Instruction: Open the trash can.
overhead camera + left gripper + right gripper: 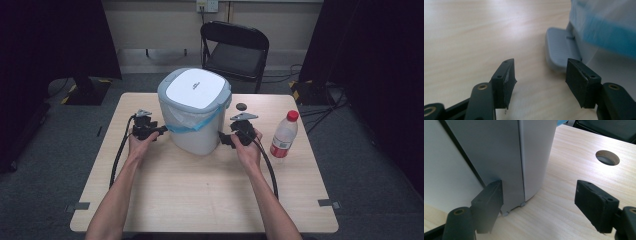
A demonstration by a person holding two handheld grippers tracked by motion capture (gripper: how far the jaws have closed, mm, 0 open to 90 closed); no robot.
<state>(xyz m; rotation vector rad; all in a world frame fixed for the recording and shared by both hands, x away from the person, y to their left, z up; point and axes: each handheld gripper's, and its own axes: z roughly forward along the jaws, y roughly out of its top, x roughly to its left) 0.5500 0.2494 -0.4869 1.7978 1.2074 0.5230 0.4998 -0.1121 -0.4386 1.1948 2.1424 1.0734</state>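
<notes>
I keep both grippers low beside the pedal bin [195, 112]: left gripper [159, 131] gaping, empty, near its pedal [560, 48]; right gripper [226, 138] wide, empty, flanking its base.

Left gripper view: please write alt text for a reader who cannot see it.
The left gripper holds its two black jaws open, nothing between them, low over a light wooden table. Just beyond them lies the grey ribbed foot pedal of a white plastic bin with a blue liner.
</notes>
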